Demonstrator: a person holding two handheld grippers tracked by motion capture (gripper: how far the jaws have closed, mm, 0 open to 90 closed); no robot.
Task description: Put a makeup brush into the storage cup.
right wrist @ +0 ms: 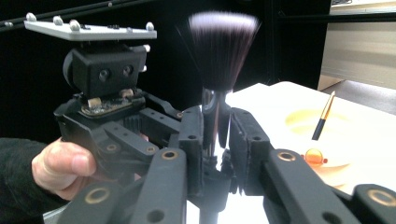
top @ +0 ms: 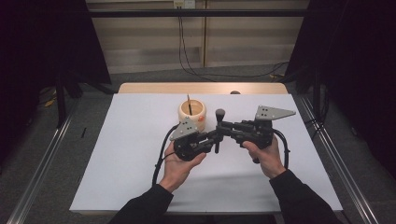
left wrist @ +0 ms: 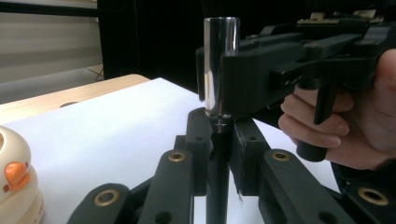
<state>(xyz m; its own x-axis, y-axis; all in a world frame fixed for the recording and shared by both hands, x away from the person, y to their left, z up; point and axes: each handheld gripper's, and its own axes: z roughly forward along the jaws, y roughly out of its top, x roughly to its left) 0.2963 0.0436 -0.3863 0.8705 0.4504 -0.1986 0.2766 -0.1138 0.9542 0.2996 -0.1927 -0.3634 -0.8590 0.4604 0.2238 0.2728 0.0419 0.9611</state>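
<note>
Both grippers meet over the table: the left gripper (top: 214, 138) clamps the upright makeup brush (top: 218, 126) by its handle, the right gripper (top: 223, 125) by its ferrule, just above.

I hold my left gripper (top: 211, 138) and my right gripper (top: 223, 127) nose to nose above the table, jaws pointing inward at each other. Both pairs of jaws are clamped tight. My forearms angle in from below, wrists level.
</note>
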